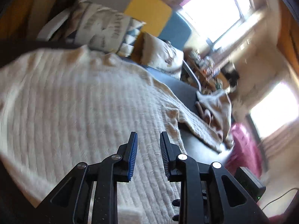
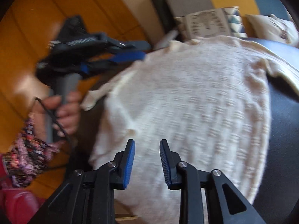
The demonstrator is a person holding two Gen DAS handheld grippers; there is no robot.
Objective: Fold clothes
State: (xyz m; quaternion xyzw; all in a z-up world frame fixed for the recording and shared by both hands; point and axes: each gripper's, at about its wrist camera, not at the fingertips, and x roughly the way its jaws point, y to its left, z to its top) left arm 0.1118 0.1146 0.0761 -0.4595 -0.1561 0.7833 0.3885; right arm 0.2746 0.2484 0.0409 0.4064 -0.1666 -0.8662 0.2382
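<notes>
— Right wrist view: where is the sweater [image 2: 186, 97]?
— Spread flat on the dark table [image 2: 284, 100], reaching its left edge. I hold both grippers, left [image 1: 148, 149] and right [image 2: 147, 156], apart and empty above it, I think to choose corners.

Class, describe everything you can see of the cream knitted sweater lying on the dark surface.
The sweater is cream or off-white, a chunky knit with raised ribbed rows. It lies spread mostly flat on a dark surface, rumpled along its far edge, with a sleeve trailing off to one side and a small corner sticking out toward the person's hand. Patterned cushions sit just beyond it. The left gripper and right gripper are both open with nothing between their fingers; whether they touch the knit is unclear. The picture is motion-blurred.
</notes>
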